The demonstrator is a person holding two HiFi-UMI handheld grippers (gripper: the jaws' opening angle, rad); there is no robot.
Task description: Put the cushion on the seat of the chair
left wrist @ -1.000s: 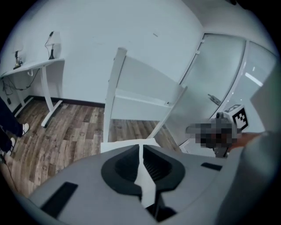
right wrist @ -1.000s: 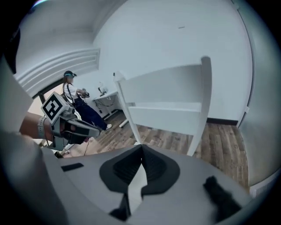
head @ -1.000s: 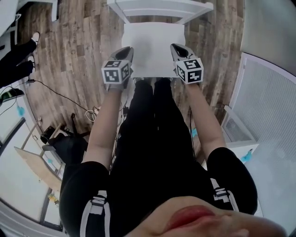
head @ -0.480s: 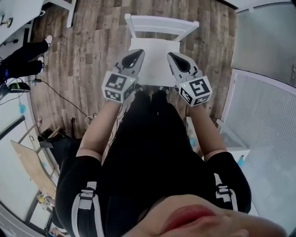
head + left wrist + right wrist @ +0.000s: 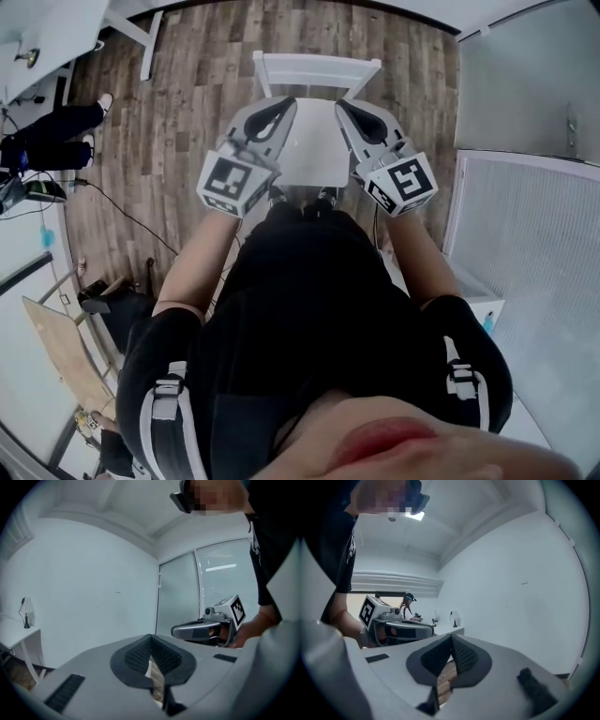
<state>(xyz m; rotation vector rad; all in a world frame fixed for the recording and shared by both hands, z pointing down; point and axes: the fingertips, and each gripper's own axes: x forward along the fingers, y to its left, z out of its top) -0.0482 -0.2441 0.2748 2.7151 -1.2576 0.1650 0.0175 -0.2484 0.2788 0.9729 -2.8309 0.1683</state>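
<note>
A white chair (image 5: 317, 66) stands on the wood floor in the head view, and the white cushion (image 5: 314, 159) lies flat on its seat. My left gripper (image 5: 285, 104) and right gripper (image 5: 344, 106) hang high above the seat, side by side, pointing roughly level. Both are shut with nothing between the jaws. In the left gripper view the closed jaws (image 5: 151, 643) face a white wall, with the right gripper (image 5: 206, 631) beside them. The right gripper view shows its own closed jaws (image 5: 451, 641) and the left gripper (image 5: 398, 629). Neither gripper view shows the cushion.
Someone's dark legs (image 5: 47, 127) stand at the left, near a cable (image 5: 122, 206) on the floor. A white desk (image 5: 37, 37) is at the top left, a white grille panel (image 5: 525, 225) at the right and a wooden board (image 5: 56, 342) at the lower left.
Both grippers have risen from the cushion's front edge towards the head camera and tilted up to near level. The cushion stays on the seat, and the chair looks smaller.
</note>
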